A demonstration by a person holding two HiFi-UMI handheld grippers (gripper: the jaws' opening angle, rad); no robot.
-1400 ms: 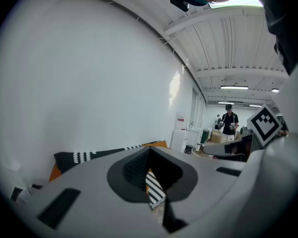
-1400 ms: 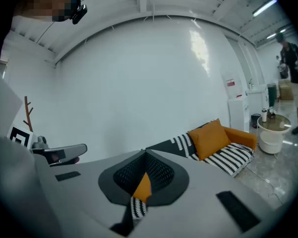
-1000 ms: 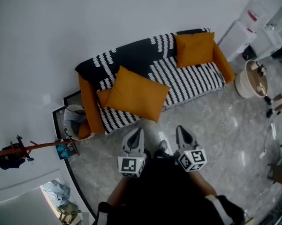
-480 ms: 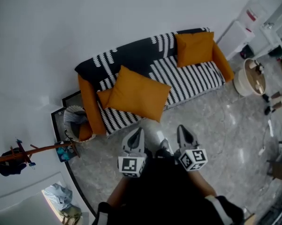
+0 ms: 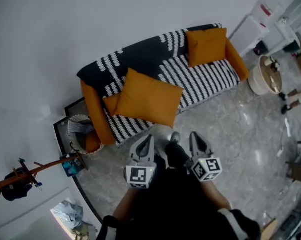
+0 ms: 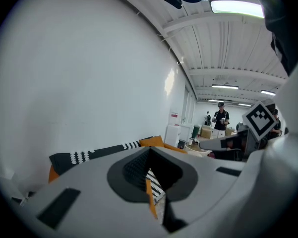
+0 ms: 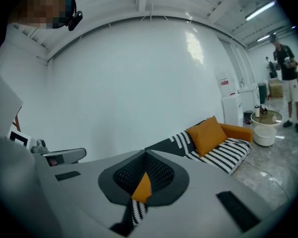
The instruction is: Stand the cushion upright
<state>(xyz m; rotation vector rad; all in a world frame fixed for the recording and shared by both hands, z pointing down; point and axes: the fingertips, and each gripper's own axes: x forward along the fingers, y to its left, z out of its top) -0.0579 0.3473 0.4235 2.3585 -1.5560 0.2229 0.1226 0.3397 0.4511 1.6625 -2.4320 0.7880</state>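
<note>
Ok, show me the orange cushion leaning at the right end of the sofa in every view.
Head view: the end cushion is at upper right, leaning on the backrest.
Left gripper view: the end cushion is near the centre, with only its top showing.
Right gripper view: the end cushion is right of centre, propped against the backrest.
Shared landmark: the black-and-white striped sofa.

Bright, even light comes from long white ceiling strip lamps (image 6: 236, 6), the nearest blown out to glare. A soft sheen lies on the plain white wall (image 7: 196, 43), pale reflections on the glossy grey stone floor (image 5: 250, 134). The large orange fabric cushion (image 5: 147, 98) looks evenly lit. Every view bulges fisheye-fashion, darkening towards its corners
</note>
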